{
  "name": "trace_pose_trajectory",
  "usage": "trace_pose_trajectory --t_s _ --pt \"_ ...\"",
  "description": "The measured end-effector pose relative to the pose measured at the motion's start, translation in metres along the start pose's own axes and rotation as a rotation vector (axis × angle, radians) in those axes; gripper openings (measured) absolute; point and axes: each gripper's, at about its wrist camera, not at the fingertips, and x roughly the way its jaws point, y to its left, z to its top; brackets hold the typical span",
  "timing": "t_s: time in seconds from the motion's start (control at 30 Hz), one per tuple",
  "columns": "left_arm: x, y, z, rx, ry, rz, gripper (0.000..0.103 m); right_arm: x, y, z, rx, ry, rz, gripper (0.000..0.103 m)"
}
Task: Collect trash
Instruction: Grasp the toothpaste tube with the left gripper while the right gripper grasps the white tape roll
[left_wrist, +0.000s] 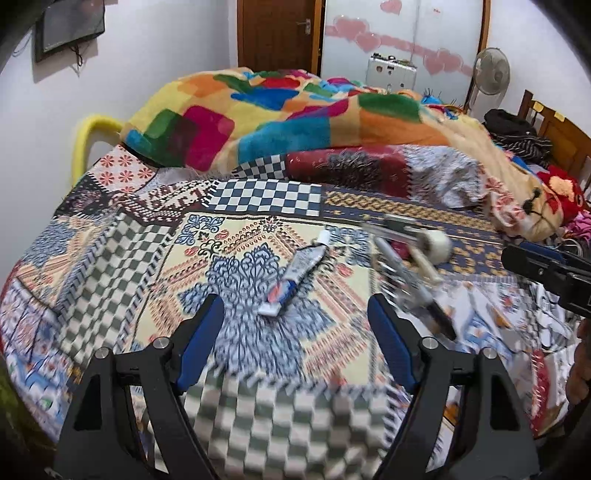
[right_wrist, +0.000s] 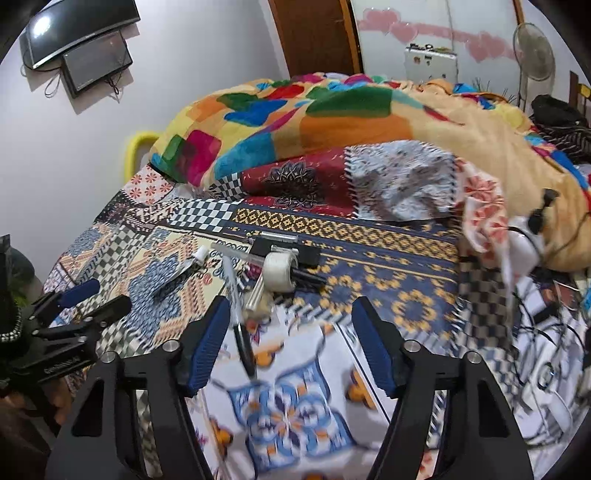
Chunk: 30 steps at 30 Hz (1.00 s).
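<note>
Patchwork bed (left_wrist: 258, 206) under both grippers, blanket (left_wrist: 280, 110) heaped at 12 o'clock. Left gripper (left_wrist: 295, 317) spread wide, empty; tube (left_wrist: 299, 273) on the bed just beyond its fingers (left_wrist: 201, 347), toward 12. Right gripper (right_wrist: 290, 328) spread wide, empty; tape roll (right_wrist: 277, 271) beyond at 12, pen (right_wrist: 240, 321) beside the left finger at 10.

We can read no text for certain. The black body of the left gripper (right_wrist: 62, 363), seen at the edge of the right wrist view, carries a short line of white lettering, too blurred to make out. The flattened white and blue toothpaste tube (left_wrist: 295, 278) on the patchwork bedspread (left_wrist: 110, 236) shows printed colour marks, but no legible words.
</note>
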Motion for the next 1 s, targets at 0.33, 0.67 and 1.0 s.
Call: trace_pose_trajectory --t_s 0.33,0.67,1.0 --pt "0.059 0.005 0.007 0.062 0.049 -0.004 0.04 0.064 0.002 0.014 0.037 0.089 0.047 0.03" --pt "0.061 0.003 0.001 0.052 0.083 -0.019 0.003 0.062 -0.002 0.013 0.063 0.073 0.04 0.022" --pt "0.014 -0.006 -0.006 0.016 0.063 -0.086 0.002 0.028 -0.018 0.001 0.068 0.075 0.007 0.022"
